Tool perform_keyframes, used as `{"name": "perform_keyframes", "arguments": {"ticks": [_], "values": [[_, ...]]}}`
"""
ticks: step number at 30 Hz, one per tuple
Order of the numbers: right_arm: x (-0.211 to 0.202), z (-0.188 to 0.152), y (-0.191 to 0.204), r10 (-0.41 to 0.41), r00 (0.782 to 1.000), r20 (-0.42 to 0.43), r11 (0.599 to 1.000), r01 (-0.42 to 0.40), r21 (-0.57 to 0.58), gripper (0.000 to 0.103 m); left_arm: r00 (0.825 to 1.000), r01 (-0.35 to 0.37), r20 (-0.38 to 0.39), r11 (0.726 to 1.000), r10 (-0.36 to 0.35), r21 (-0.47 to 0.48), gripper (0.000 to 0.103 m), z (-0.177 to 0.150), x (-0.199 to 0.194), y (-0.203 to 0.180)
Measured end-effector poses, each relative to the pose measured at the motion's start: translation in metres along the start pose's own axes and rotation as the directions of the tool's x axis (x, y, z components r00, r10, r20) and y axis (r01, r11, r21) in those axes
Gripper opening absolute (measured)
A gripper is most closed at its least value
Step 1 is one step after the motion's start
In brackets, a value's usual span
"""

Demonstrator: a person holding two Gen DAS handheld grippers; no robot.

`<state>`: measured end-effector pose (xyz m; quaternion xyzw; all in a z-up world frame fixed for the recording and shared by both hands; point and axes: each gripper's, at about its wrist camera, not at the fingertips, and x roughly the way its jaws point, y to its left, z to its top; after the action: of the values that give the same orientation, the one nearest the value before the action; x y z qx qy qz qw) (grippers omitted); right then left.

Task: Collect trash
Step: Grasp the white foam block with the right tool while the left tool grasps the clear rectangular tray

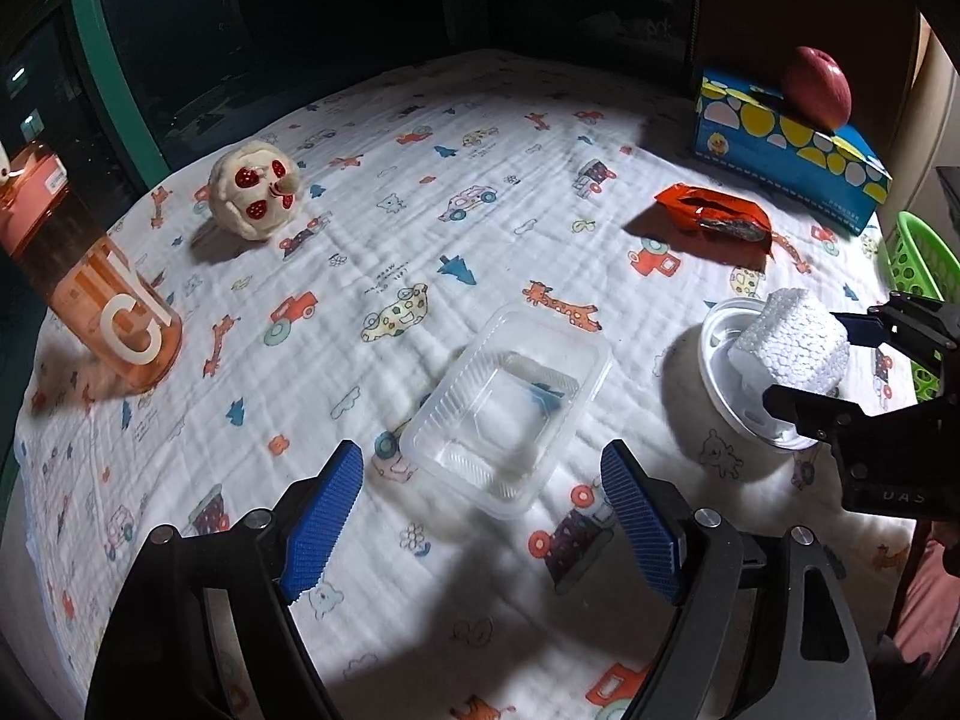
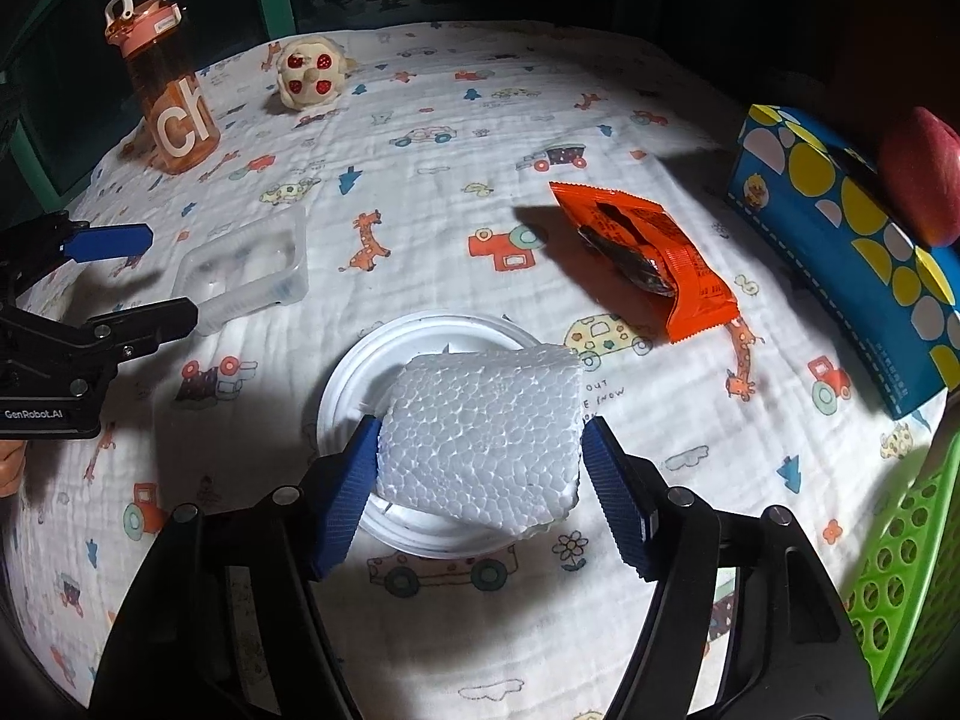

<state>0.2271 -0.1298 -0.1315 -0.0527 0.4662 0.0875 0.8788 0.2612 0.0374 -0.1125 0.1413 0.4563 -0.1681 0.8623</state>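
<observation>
I see only part of the green basket [image 2: 900,570], cut off at 4 o'clock. My right gripper [image 2: 480,456] squeezes one white foam block [image 2: 480,432] over one white lid [image 2: 354,372]. My left gripper [image 1: 480,492] is wide open, holding nothing, near one clear tray [image 1: 510,408]. One orange wrapper [image 2: 648,252] lies at 1 o'clock, with bare cloth [image 2: 420,180] around it.

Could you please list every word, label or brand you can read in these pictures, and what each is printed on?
"GenRobot.AI": body of the left tool.
"ch": large white letters on the orange water bottle.
"OUT", "SNOW": printed tablecloth.
Orange snack wrapper and blue tissue box: print too small to read.
</observation>
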Motion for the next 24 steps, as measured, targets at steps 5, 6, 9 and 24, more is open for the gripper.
{"name": "perform_keyframes", "arguments": {"ticks": [5, 6, 9, 24], "values": [[-0.006, 0.0, -0.004, 0.011, 1.0, 0.015, 1.0, -0.012, 0.014, 0.066, 0.999, 0.027, -0.02, 0.999, -0.027, 0.017, 0.079, 0.007, 0.015, 0.0], [-0.009, 0.0, -0.006, 0.016, 1.0, 0.021, 1.0, -0.017, 0.023, 0.066, 0.999, 0.034, -0.023, 0.999, -0.033, 0.029, 0.079, 0.009, 0.018, -0.001], [-0.017, 0.0, -0.016, 0.039, 0.999, 0.032, 0.998, -0.04, 0.053, 0.066, 0.999, 0.041, -0.029, 0.997, -0.039, 0.064, 0.083, 0.013, 0.025, -0.003], [-0.059, -0.014, -0.058, 0.045, 0.996, 0.081, 0.993, -0.054, 0.107, 0.066, 0.992, 0.108, -0.068, 0.991, -0.103, 0.077, 0.078, 0.023, 0.053, -0.003]]}}
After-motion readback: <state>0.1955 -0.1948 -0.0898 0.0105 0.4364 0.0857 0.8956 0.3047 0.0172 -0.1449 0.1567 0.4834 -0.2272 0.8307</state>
